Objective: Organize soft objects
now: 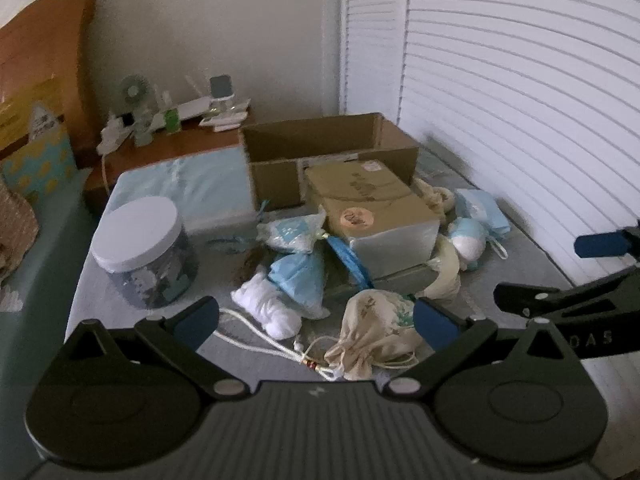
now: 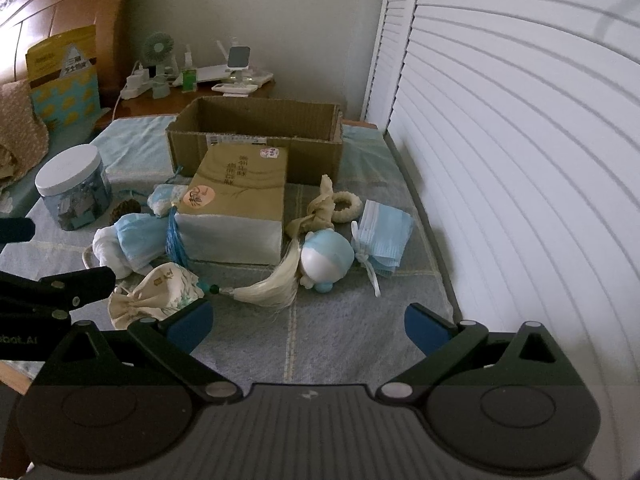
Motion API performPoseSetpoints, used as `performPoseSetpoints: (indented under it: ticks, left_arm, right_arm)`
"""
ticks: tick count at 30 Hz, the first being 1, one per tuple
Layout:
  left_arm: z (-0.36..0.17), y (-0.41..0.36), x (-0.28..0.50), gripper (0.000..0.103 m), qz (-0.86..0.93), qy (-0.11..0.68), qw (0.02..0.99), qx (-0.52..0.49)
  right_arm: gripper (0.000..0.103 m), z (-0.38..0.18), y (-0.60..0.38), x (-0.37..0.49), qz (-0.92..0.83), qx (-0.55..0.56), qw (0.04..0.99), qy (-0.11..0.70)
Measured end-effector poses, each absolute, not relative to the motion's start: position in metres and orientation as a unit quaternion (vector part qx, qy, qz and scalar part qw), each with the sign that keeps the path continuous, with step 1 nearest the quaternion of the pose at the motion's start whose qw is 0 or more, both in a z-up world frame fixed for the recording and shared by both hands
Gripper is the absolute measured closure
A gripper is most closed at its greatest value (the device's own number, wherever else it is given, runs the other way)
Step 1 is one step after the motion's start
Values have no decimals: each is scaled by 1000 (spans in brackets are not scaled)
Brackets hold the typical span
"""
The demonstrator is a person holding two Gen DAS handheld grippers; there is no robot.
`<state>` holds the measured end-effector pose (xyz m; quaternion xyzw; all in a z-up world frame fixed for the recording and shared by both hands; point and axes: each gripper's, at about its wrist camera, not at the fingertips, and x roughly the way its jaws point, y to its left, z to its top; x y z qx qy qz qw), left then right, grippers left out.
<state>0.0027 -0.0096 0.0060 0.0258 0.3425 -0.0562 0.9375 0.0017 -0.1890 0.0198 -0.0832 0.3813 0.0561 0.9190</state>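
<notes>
- The open cardboard box (image 2: 256, 136) shows only its inner walls; its floor is hidden behind the front wall.
- A tan packet (image 2: 240, 188) covers part of the box's label.
- The jar (image 1: 146, 252) holds contents too blurred to identify.
- Small items on the wooden nightstand (image 2: 156, 104) are too small to name.
- The right gripper (image 1: 600, 276) is cut off by the left wrist view's edge.

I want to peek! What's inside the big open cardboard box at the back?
The open cardboard box shows only bare brown inner walls from the right wrist view. Its front wall and the closed tan box before it hide the bottom, so anything lying there can't be seen.
</notes>
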Motion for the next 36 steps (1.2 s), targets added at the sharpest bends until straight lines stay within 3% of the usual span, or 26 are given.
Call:
performPoseSetpoints:
  ticks: [18,29,36]
  left_arm:
    - [-26,-21,13,4,-143,339,926,80]
    - [-49,-42,33,27,-193,357,904,136]
    - [-59,-44,38,31,-203,371,896,135]
  right_arm:
    - [0,-5,-196,12,87,-96,914,384]
    - [0,-21,-210,24,84,-87,907,403]
    - [0,-23,-212,31,86,-82,908,402]
